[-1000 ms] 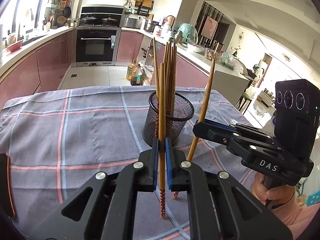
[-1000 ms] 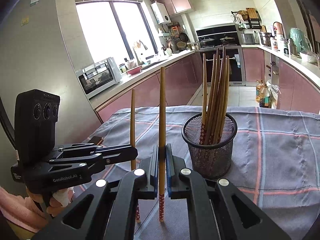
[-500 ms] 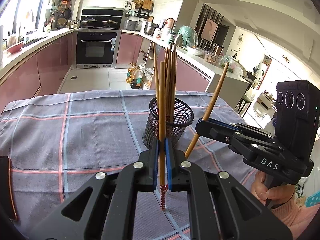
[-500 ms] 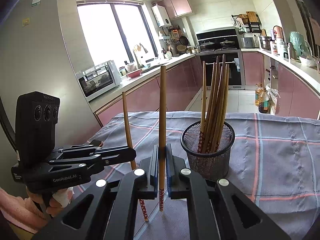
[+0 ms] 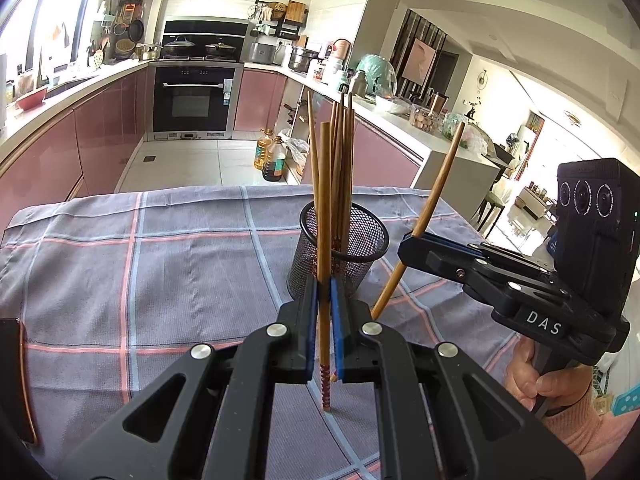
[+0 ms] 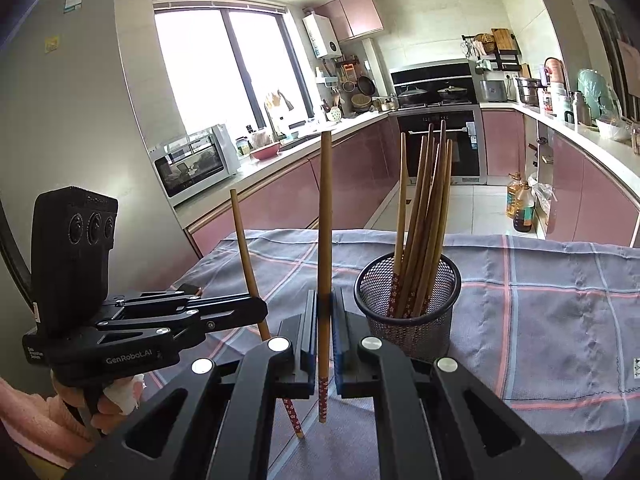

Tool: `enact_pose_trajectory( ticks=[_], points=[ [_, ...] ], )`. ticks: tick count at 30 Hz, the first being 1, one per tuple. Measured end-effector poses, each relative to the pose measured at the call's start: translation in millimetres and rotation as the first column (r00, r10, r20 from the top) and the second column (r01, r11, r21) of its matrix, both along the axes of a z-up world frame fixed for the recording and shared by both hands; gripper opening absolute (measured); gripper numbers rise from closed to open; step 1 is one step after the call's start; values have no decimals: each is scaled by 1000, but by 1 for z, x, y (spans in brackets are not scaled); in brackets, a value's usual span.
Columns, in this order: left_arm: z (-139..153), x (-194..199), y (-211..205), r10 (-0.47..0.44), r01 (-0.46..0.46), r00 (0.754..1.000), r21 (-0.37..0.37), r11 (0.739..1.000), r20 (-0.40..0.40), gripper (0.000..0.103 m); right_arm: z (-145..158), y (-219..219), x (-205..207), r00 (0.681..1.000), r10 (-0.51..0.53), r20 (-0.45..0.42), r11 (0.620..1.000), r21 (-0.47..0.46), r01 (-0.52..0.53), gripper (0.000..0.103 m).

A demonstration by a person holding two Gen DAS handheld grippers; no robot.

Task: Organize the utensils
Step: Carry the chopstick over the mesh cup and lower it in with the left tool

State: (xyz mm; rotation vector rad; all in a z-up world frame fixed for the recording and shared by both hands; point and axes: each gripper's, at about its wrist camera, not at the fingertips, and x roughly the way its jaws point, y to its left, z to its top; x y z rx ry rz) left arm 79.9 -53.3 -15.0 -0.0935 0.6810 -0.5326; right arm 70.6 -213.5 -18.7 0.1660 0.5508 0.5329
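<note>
A black mesh holder [image 5: 338, 254] stands on the checked tablecloth and holds several wooden chopsticks [image 5: 342, 168]; it also shows in the right wrist view [image 6: 408, 304]. My left gripper [image 5: 325, 332] is shut on one chopstick [image 5: 325, 208], held upright just in front of the holder. My right gripper [image 6: 325, 336] is shut on another chopstick [image 6: 325, 216], upright, left of the holder. In the left wrist view the right gripper [image 5: 416, 240] holds its chopstick [image 5: 436, 192] tilted, right of the holder. In the right wrist view the left gripper [image 6: 256, 308] holds its chopstick [image 6: 246, 256] tilted.
The grey, pink-lined tablecloth [image 5: 160, 272] covers the table; its far edge [image 5: 200, 194] drops to the kitchen floor. A dark object with a copper rim [image 5: 12, 376] lies at the table's left edge. Kitchen counters and an oven [image 5: 196, 100] stand behind.
Both grippers have risen, lifting their chopsticks higher above the cloth. The right gripper's chopstick has tilted further in the left wrist view. The holder has not moved.
</note>
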Motion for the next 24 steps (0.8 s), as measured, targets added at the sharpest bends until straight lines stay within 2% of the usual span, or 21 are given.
enact_pose_trajectory(
  ticks=[24],
  points=[
    [8, 3, -4, -3, 3, 1000, -7, 1000, 14, 7, 12, -2, 1, 999, -19, 35, 1000, -11, 20, 6]
  ],
)
